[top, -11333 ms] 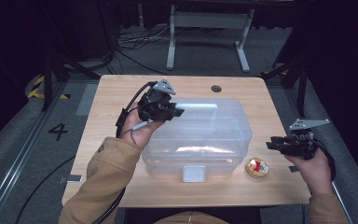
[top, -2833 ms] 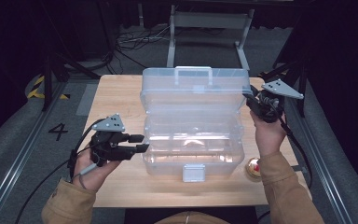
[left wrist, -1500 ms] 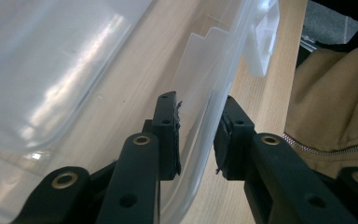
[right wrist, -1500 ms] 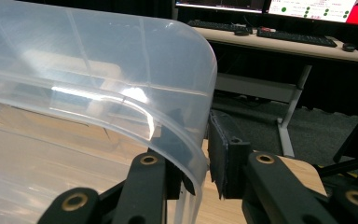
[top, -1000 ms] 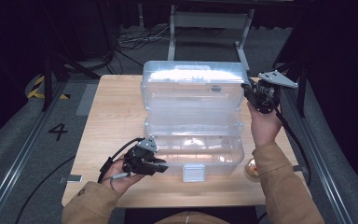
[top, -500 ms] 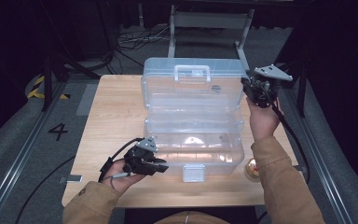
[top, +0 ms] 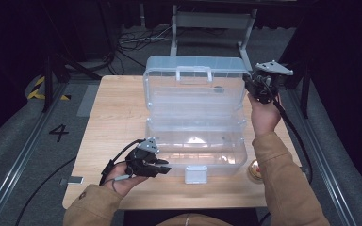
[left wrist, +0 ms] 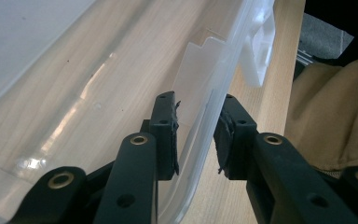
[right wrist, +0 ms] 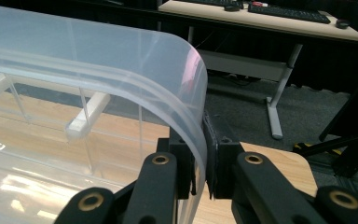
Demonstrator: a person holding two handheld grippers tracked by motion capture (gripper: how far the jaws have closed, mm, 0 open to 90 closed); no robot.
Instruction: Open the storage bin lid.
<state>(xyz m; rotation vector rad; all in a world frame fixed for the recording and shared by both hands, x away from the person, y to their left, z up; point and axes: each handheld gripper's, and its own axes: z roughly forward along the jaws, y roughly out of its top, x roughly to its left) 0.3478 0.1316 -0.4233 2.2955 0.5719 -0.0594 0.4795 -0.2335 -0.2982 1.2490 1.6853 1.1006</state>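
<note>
Your right gripper [top: 258,89] stays clamped on the lid [top: 193,87] edge at 2 o'clock, raised steeper than a second ago. Your left gripper [top: 156,165], at 7 o'clock, has just been opening; its jaws straddle the clear box [top: 195,146] front wall without pressing it.

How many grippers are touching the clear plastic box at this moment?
2. The right gripper is shut on the raised lid at its far right corner. The left gripper straddles the box's front wall near the front left, pads not pressing it.

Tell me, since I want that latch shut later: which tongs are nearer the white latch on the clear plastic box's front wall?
Left. Left tongs straddle the front wall beside the white latch; right tongs grip the raised lid.
</note>
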